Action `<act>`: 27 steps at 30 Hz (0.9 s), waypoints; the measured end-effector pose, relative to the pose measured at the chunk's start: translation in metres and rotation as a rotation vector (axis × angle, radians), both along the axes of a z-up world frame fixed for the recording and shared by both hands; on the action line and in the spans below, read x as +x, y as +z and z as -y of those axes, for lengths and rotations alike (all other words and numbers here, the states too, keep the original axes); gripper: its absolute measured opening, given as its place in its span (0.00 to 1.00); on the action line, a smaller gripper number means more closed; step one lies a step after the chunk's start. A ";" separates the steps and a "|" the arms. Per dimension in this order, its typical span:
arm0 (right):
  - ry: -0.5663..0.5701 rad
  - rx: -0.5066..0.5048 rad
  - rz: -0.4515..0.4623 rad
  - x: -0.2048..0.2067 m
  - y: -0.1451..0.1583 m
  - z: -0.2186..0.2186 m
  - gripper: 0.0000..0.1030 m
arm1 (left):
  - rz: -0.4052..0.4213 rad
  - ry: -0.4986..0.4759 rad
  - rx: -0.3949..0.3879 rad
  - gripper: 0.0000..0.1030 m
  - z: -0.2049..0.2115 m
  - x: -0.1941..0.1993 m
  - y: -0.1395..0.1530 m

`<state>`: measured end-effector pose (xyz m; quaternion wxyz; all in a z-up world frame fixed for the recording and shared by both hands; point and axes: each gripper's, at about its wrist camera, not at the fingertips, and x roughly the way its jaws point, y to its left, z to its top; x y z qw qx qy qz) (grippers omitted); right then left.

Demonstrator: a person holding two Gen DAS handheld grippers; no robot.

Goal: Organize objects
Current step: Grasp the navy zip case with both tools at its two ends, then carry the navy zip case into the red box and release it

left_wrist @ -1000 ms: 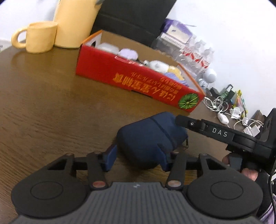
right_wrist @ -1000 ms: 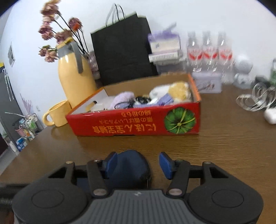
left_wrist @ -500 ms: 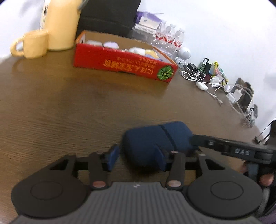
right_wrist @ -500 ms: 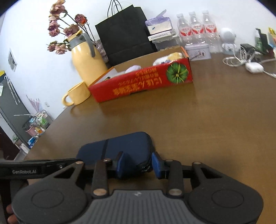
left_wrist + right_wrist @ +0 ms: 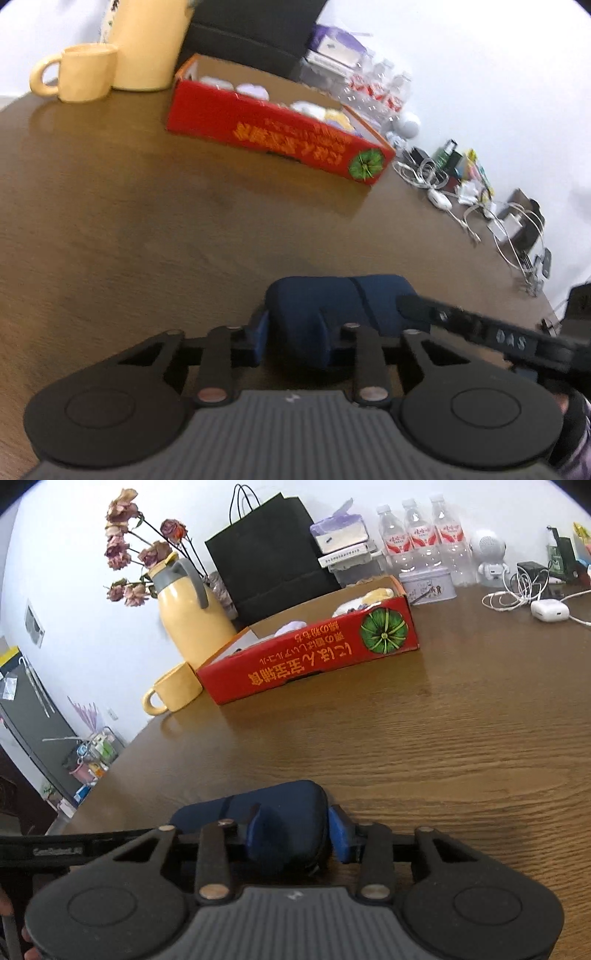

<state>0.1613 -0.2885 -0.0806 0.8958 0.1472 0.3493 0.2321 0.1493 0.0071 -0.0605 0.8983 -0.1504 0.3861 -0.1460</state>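
A dark blue zip pouch lies near the front of the brown wooden table. My left gripper is shut on its left end. My right gripper is shut on the other end of the pouch. Each gripper's black arm shows at the edge of the other's view. The red cardboard box with soft items inside stands farther back; it also shows in the right wrist view.
A yellow mug and yellow jug with dried flowers stand left of the box. A black paper bag, water bottles, a tin, cables and a white case line the back and right.
Both grippers closed onto the pouch's ends. The pouch has been pulled back from the box toward the table's front.
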 end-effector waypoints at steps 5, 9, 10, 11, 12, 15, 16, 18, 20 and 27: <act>-0.032 -0.024 0.077 0.018 0.028 -0.007 0.26 | 0.146 -0.054 0.001 0.24 -0.001 0.035 0.039; -0.053 -0.001 0.170 0.065 0.067 -0.004 0.26 | 0.226 -0.089 -0.004 0.24 -0.005 0.095 0.075; -0.054 -0.006 0.192 0.079 0.077 -0.005 0.26 | 0.232 -0.093 -0.001 0.24 -0.005 0.112 0.082; -0.057 -0.008 0.210 0.097 0.088 -0.006 0.26 | 0.229 -0.091 0.002 0.24 -0.005 0.130 0.088; -0.051 -0.017 0.220 0.113 0.098 -0.008 0.26 | 0.214 -0.096 0.008 0.24 -0.005 0.151 0.093; -0.031 -0.043 0.198 0.170 0.116 -0.016 0.26 | 0.152 -0.058 -0.008 0.24 -0.009 0.210 0.097; -0.025 -0.051 0.176 0.190 0.118 -0.020 0.26 | 0.129 -0.055 -0.010 0.24 -0.010 0.227 0.096; -0.021 -0.090 0.132 0.227 0.116 -0.030 0.26 | 0.088 -0.060 0.015 0.24 -0.009 0.262 0.088; -0.024 -0.122 0.085 0.257 0.107 -0.038 0.26 | 0.022 -0.056 0.031 0.23 -0.008 0.286 0.074; -0.011 -0.151 -0.188 0.319 0.038 -0.055 0.27 | -0.071 -0.037 0.247 0.25 0.010 0.316 0.027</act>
